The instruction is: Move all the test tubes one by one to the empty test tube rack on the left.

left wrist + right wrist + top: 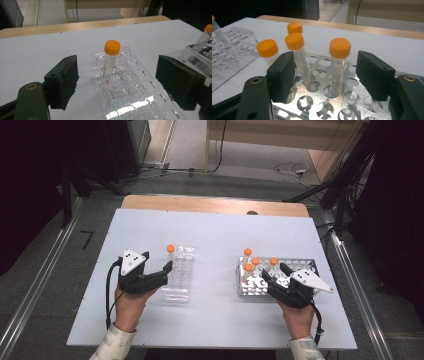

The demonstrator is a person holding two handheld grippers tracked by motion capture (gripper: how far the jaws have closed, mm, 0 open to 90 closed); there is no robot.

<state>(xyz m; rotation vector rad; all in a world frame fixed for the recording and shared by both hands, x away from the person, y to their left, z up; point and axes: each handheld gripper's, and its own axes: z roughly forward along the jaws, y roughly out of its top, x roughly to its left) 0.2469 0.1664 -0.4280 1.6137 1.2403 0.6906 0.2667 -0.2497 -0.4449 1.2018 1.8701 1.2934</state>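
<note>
**Orange-capped tubes: one in the clear rack, four in the metal rack**

The orange-capped clear plastic tube [110,62] stands upright in the far end of the clear acrylic rack [132,92], centred between the jaws of the left claw [116,86], which are spread wide and hold nothing. In the high view this left claw [156,267] sits left of centre, its jaws just beside the clear acrylic rack [179,272], with the person's left hand [129,302] behind it.

The right claw [325,75] is also wide open and empty; between its jaws, in the right gripper view, rises one of four orange-capped tubes [339,62] standing in the perforated shiny metal rack [324,100]. The other three stand to the left in that frame. In the high view the right claw [274,272] hovers at the near edge of the metal rack [305,266], right of centre, held by the person's right hand [299,317].

Both racks rest well apart on the white table [215,315], whose far edge shows a wooden strip.
</note>
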